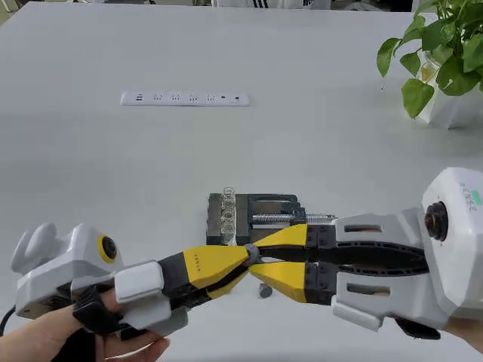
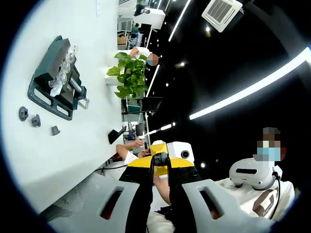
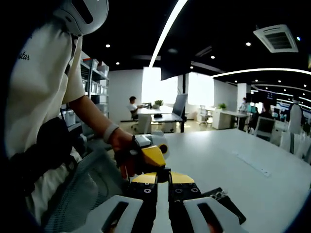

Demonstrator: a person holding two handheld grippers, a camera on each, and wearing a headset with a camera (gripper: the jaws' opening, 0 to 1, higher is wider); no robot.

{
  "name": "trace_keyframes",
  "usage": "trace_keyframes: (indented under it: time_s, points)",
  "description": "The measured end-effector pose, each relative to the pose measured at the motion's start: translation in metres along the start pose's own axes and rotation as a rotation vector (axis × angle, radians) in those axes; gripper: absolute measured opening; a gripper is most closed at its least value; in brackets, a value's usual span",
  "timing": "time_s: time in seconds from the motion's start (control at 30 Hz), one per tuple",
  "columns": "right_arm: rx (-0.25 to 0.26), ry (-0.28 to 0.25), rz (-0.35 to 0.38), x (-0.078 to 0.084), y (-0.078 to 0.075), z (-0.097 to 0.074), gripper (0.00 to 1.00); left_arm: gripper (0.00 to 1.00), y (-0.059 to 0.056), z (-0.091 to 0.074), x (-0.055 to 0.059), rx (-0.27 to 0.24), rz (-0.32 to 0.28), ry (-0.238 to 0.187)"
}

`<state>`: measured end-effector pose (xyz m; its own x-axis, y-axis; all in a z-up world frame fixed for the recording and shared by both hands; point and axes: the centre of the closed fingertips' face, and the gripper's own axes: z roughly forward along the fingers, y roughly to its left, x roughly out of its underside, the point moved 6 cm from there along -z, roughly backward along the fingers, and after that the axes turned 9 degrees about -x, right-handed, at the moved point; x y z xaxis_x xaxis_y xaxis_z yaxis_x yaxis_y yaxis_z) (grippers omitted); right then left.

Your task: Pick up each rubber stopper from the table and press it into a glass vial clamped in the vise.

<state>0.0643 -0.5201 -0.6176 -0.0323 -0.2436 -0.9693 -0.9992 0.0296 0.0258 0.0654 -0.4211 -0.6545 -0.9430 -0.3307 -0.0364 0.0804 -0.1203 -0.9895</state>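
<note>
Both grippers meet tip to tip above the table's near edge, in front of the dark vise (image 1: 266, 205). A small grey rubber stopper (image 1: 252, 254) is pinched where the yellow jaws come together. My left gripper (image 1: 245, 261) reaches in from the lower left and my right gripper (image 1: 256, 257) from the right, each shut on that stopper. Clear glass vials (image 1: 229, 213) stand in a row in the vise. Another stopper (image 1: 265, 289) lies on the table under the jaws. In the left gripper view, three loose stoppers (image 2: 36, 120) lie near the vise (image 2: 48, 92).
A white power strip (image 1: 185, 98) lies across the far middle of the grey table. A potted green plant (image 1: 441, 45) stands at the far right corner. A person in a headset (image 2: 255, 174) stands behind the grippers.
</note>
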Motion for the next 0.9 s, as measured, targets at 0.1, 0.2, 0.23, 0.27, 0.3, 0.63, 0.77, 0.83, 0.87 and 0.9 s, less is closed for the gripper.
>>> trace_keyframes:
  time_s: [0.1,0.2,0.23,0.27,0.3,0.63,0.77,0.83,0.87,0.9]
  points:
    - [-0.003,-0.016,0.006,-0.0017,0.0007,-0.0007,0.02,0.07,-0.0014,0.0000,0.0004,0.015,-0.009,-0.001]
    - [-0.001,-0.018,-0.003,-0.0025,0.0004,-0.0006,0.02,0.07,-0.0026,0.0003,0.0002,0.020,-0.003,-0.004]
    - [-0.004,-0.024,0.003,-0.0031,0.0007,-0.0004,0.02,0.08,-0.0025,0.0006,0.0004,0.021,-0.005,-0.002]
    - [-0.004,-0.027,0.003,-0.0035,0.0006,-0.0002,0.02,0.09,-0.0023,0.0009,0.0005,0.018,-0.002,-0.001]
    - [-0.006,-0.028,0.005,-0.0039,0.0007,-0.0003,0.02,0.12,-0.0020,0.0012,0.0009,0.015,0.003,0.000]
    - [-0.019,-0.058,0.020,-0.0047,0.0014,-0.0021,0.02,0.07,-0.0049,0.0020,0.0018,0.055,-0.034,-0.004]
    - [-0.031,-0.065,0.018,-0.0047,0.0029,-0.0028,0.02,0.07,-0.0050,0.0019,0.0033,0.058,-0.051,0.005]
    - [-0.036,-0.063,0.021,-0.0045,0.0037,-0.0027,0.03,0.07,-0.0048,0.0015,0.0039,0.054,-0.051,0.012]
    - [-0.038,-0.060,0.020,-0.0043,0.0041,-0.0027,0.03,0.07,-0.0048,0.0014,0.0040,0.053,-0.048,0.013]
    - [-0.035,-0.049,0.014,-0.0036,0.0039,-0.0024,0.03,0.07,-0.0038,0.0014,0.0039,0.041,-0.043,0.012]
